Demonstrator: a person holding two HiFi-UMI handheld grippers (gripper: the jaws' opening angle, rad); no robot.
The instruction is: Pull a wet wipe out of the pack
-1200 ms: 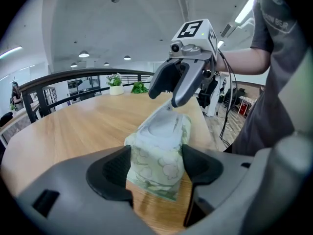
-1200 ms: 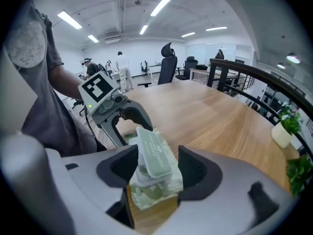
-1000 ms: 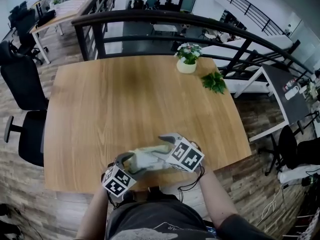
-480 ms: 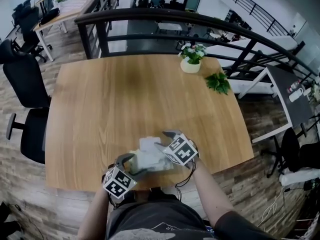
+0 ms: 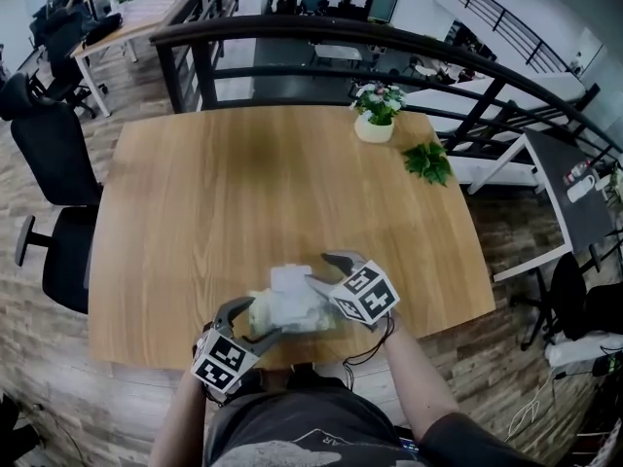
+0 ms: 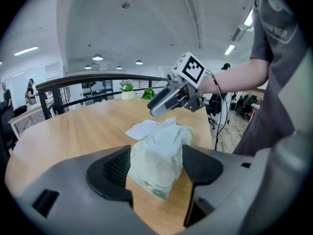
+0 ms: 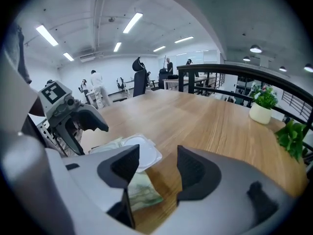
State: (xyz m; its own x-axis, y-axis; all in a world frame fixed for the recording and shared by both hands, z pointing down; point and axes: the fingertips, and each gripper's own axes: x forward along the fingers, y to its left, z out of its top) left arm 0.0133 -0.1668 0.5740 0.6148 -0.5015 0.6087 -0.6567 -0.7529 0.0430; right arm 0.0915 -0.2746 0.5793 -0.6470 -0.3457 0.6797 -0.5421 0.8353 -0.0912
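The pale green wet wipe pack (image 5: 285,309) sits near the wooden table's (image 5: 243,193) front edge. Its white flip lid (image 5: 289,278) stands open on the far side. My left gripper (image 5: 251,321) is shut on the pack's near end. In the left gripper view the pack (image 6: 157,164) fills the gap between the jaws, with crumpled white material (image 6: 168,131) at its top. My right gripper (image 5: 324,270) hovers at the pack's right end, open. In the right gripper view the lid (image 7: 141,153) and a corner of the pack (image 7: 143,194) lie beside and under the left jaw; nothing is between the pads.
A small white pot with flowers (image 5: 378,115) and a green leafy sprig (image 5: 426,161) stand at the table's far right. A dark railing (image 5: 321,37) runs behind the table. Black office chairs (image 5: 49,163) stand to the left.
The white lid has come up and now stands open on the pack. My right gripper has rolled and shifted a little to the right. The left gripper has lifted slightly.
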